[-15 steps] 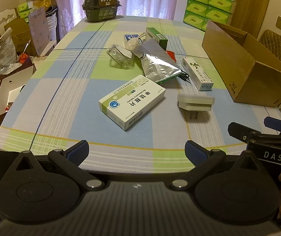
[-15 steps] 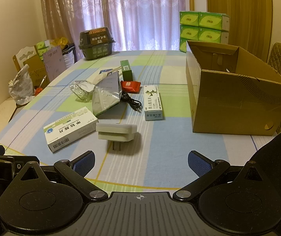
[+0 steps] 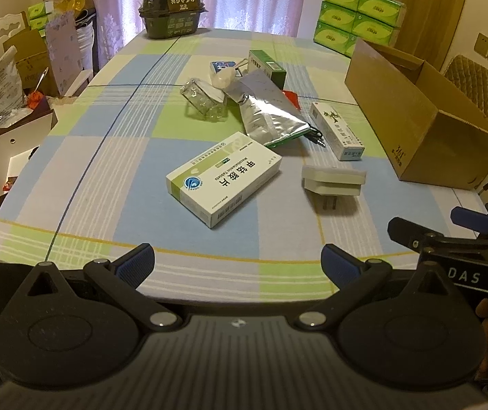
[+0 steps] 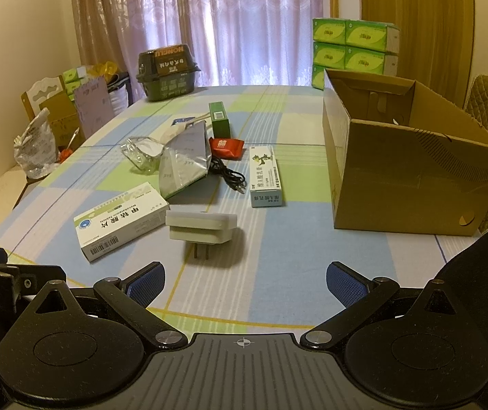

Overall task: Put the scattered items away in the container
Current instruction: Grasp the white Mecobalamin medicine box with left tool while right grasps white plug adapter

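Cardboard box [image 4: 411,177]: stood right of frame, apparently empty.
Items: white adapter [image 4: 201,227] and tablet box [image 4: 121,220] lay centre on counter [image 4: 278,256].
Left tool [image 3: 237,263], right tool [image 4: 244,282]: both gaped wide, empty.
Risk: adapter's prongs could snag, tipping it.

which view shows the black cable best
The right wrist view: the black cable lies in the open between the silver foil pouch and the ointment box. In the left wrist view only its plug end pokes out past the pouch.
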Motion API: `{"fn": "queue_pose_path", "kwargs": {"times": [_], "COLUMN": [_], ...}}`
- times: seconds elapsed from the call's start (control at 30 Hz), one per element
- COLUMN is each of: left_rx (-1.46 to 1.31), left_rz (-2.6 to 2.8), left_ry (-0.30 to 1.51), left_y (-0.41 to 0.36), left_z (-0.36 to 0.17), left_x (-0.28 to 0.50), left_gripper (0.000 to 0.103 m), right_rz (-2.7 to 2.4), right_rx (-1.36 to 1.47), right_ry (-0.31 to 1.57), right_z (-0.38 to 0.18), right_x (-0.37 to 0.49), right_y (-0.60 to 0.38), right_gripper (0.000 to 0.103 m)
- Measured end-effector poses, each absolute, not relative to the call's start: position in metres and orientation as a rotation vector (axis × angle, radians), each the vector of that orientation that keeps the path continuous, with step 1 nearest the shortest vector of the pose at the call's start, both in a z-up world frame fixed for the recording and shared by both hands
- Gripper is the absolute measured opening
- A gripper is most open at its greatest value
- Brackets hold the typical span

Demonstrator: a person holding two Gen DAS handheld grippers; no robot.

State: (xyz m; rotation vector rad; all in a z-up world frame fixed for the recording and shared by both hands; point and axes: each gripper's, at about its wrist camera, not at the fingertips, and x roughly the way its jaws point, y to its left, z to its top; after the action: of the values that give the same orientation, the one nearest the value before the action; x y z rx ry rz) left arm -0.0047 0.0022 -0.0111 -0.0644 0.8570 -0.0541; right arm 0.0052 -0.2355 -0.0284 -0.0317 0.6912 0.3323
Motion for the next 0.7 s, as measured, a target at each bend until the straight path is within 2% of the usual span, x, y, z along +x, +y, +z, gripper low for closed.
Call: {"fn": "queue_pose_path", "kwargs": {"times": [0.7], "left_rx": [0.127], "left_rz": [-0.229], "left_ry": [0.802], "left_y": [0.035], "left_z": [0.01], "left_x": [0.049], "left_gripper": [0.102], "right_rz": [0.379], "right_rx": [-0.023], "right_ry": [0.694], "right_z": [-0.016], "right_x": [0.036], "right_y": [-0.198], "right_gripper": [0.103]}}
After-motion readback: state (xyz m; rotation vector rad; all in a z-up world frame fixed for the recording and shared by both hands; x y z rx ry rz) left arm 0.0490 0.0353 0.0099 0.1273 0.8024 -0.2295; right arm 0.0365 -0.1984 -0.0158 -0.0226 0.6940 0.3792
